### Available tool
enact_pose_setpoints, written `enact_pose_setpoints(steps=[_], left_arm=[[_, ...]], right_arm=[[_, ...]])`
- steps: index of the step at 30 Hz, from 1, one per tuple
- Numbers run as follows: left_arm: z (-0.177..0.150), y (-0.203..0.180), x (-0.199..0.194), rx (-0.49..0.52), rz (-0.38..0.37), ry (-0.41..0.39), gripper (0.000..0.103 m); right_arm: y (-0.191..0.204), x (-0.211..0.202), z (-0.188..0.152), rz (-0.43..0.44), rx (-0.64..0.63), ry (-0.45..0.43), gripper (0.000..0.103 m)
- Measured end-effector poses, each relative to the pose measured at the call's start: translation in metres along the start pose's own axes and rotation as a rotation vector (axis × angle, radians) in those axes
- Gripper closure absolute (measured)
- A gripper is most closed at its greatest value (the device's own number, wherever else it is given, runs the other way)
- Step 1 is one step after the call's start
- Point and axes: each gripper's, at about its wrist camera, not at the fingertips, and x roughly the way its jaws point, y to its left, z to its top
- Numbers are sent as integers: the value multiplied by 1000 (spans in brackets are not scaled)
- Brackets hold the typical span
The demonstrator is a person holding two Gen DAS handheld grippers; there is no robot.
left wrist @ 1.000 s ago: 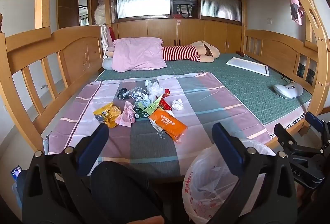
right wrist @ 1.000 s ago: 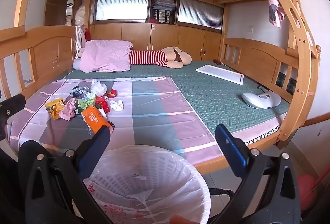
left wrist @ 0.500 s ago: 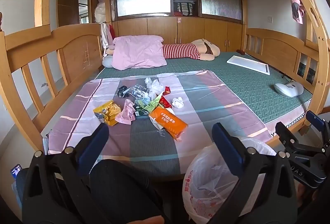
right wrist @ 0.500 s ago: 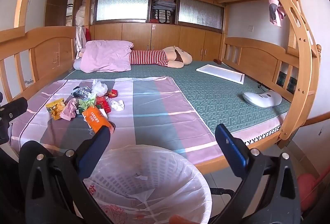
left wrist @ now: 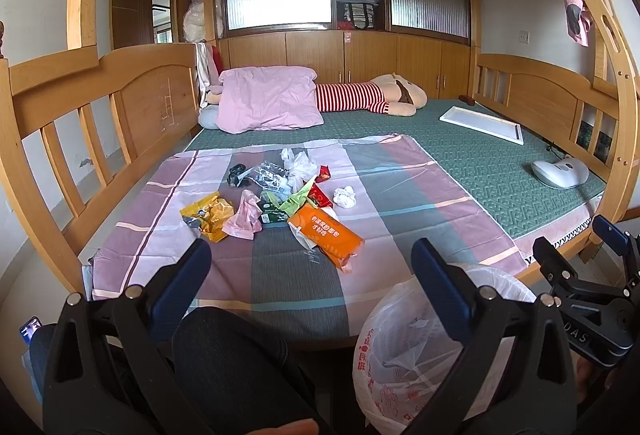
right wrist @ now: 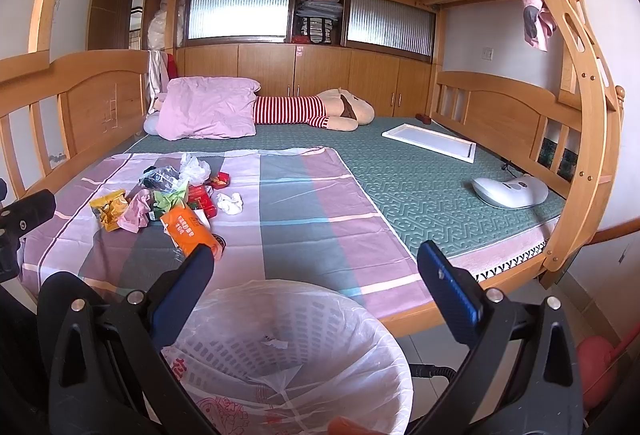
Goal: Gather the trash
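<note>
My left gripper (left wrist: 310,267) hangs wide open and empty at the bed's near edge, above a dark-trousered knee (left wrist: 224,347); my right gripper (right wrist: 316,271), equally wide, hovers over the bag-lined white basket (right wrist: 304,347) on the floor. Beyond, trash (left wrist: 280,195) lies heaped on the striped sheet (left wrist: 400,203) toward its left side, an orange packet (left wrist: 326,231) nearest.

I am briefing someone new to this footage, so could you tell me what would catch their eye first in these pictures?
First, the heap of trash in the middle of the striped sheet on the bed, with the orange packet nearest. Next, the white bin with its plastic liner, on the floor at the bed's near edge, under the open right gripper. The open left gripper holds nothing.
</note>
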Motion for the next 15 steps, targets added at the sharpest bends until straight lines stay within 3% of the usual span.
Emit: enact_pose_setpoints(steps=[15], left_arm=[[-8, 1, 6, -3, 1, 15, 4]], right_arm=[[-4, 2, -1, 1, 0, 2, 3]])
